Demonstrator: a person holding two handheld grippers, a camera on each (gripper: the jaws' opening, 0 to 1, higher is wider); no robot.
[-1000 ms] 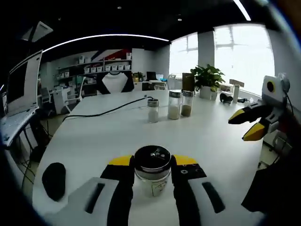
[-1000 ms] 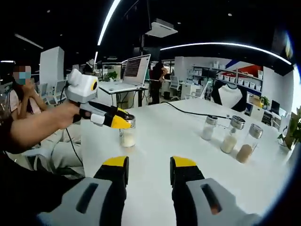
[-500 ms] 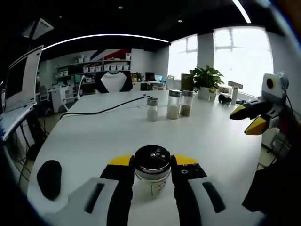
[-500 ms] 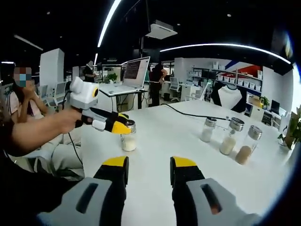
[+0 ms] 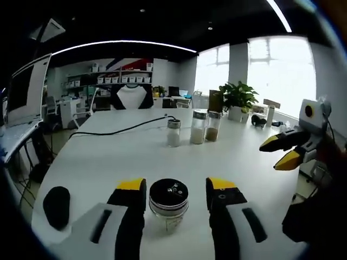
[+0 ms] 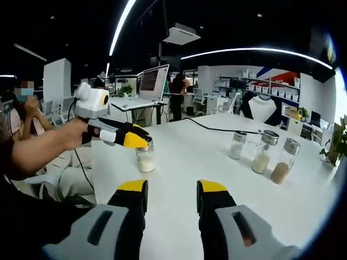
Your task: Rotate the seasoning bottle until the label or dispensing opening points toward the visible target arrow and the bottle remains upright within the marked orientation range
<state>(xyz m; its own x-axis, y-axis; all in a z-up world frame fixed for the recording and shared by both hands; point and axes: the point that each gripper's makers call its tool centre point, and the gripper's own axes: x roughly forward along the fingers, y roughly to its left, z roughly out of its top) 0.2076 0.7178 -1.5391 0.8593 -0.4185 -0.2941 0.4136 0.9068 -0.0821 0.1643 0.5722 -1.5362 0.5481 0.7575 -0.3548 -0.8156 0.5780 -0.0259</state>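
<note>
A squat glass seasoning bottle (image 5: pixel 168 199) with a dark metal lid and pale powder inside stands upright on the white table (image 5: pixel 108 162). My left gripper (image 5: pixel 176 187) is open, one yellow-tipped jaw on each side of the bottle with a small gap to the glass. In the right gripper view the same bottle (image 6: pixel 145 157) stands near the table's left edge, with the left gripper (image 6: pixel 136 138) around its lid. My right gripper (image 6: pixel 171 189) is open over bare table, nothing between its fingers. It also hovers at the right of the left gripper view as the right gripper (image 5: pixel 279 151).
A row of three taller seasoning bottles (image 5: pixel 197 127) stands mid-table, also seen as bottles (image 6: pixel 263 153). A black cable (image 5: pixel 119 129) runs across the far side. A black object (image 5: pixel 56 206) lies near the left edge. A potted plant (image 5: pixel 238 97) stands at the back. A person (image 6: pixel 21 108) sits beyond the table.
My left gripper's jaws have spread apart and let go of the bottle, which stays upright. The left gripper view has shifted slightly. The right gripper is unchanged.
</note>
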